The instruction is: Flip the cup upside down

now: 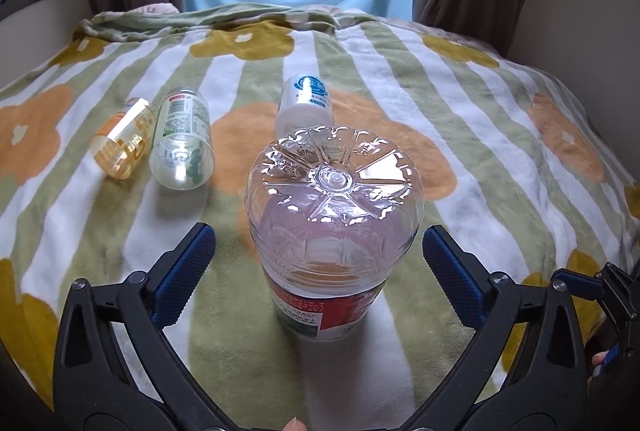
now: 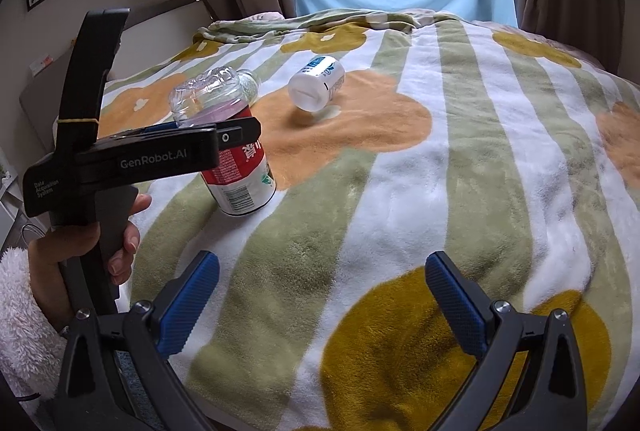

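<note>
A clear plastic cup [image 1: 334,215] with a red and white label stands upside down on the blanket, its ribbed base on top and its rim down. My left gripper [image 1: 318,235] is open, with its blue pads [image 1: 184,271] on either side of the cup at mid height and a gap showing on the left. The right wrist view shows the same cup [image 2: 240,175] from the side, with the left gripper [image 2: 160,147] reaching across it. My right gripper [image 2: 322,271] is open over bare blanket, well to the right of the cup, with nothing between its fingers.
Three more cups lie on their sides on the striped flower blanket [image 1: 480,159]: an orange one [image 1: 122,139], a clear green-labelled one [image 1: 182,143] and a white one [image 1: 306,103] behind the cup. A hand [image 2: 124,231] in a fleecy sleeve holds the left gripper. Curtains hang behind.
</note>
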`<action>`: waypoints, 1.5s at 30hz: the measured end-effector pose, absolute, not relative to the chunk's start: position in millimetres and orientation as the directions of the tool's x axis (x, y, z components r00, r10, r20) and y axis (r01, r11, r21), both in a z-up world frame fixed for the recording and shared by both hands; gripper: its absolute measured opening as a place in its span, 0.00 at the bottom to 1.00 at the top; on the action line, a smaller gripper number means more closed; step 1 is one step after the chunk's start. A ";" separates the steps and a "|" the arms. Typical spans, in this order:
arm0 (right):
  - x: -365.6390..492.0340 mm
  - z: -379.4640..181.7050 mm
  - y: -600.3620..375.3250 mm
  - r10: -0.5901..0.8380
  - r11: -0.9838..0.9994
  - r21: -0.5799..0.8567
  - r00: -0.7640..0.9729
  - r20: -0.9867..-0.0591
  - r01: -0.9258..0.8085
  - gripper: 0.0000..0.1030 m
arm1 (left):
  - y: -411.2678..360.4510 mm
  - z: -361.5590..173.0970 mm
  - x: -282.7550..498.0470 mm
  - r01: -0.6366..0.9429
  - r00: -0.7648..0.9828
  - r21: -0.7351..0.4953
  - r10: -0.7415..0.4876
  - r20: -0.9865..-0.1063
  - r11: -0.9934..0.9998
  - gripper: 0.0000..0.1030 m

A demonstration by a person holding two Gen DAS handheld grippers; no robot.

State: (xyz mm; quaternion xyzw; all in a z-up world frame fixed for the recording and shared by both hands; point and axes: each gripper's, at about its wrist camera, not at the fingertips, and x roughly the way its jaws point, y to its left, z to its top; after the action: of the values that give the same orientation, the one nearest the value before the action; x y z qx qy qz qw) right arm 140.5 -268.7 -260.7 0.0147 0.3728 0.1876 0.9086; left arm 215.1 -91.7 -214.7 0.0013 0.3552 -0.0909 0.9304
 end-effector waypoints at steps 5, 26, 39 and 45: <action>141.6 -261.4 -268.3 0.352 0.929 0.168 0.648 -0.675 -0.330 1.00 | -93.9 -213.8 215.5 0.174 0.731 -0.038 -0.155 -0.665 0.984 1.00; 94.3 -171.2 -237.6 0.219 0.950 -0.079 0.824 -0.523 -0.303 1.00 | -37.1 -100.0 110.6 0.158 0.799 0.025 -0.113 -0.591 0.987 1.00; 29.5 -67.5 -215.2 0.002 1.000 -0.019 0.934 -0.357 -0.009 1.00 | 7.4 -28.8 24.5 0.114 0.905 0.010 -0.100 -0.413 0.993 1.00; 13.0 -69.1 -216.0 -0.049 0.999 -0.027 0.949 -0.310 0.043 1.00 | 13.8 -26.2 15.9 0.128 0.908 -0.027 -0.128 -0.398 0.991 1.00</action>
State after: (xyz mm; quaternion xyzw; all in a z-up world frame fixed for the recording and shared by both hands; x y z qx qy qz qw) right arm 13.0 -216.0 -69.1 -0.0097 0.1572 -0.0235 0.9872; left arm 15.9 13.8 -26.2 -0.0001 0.2036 -0.0657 0.9768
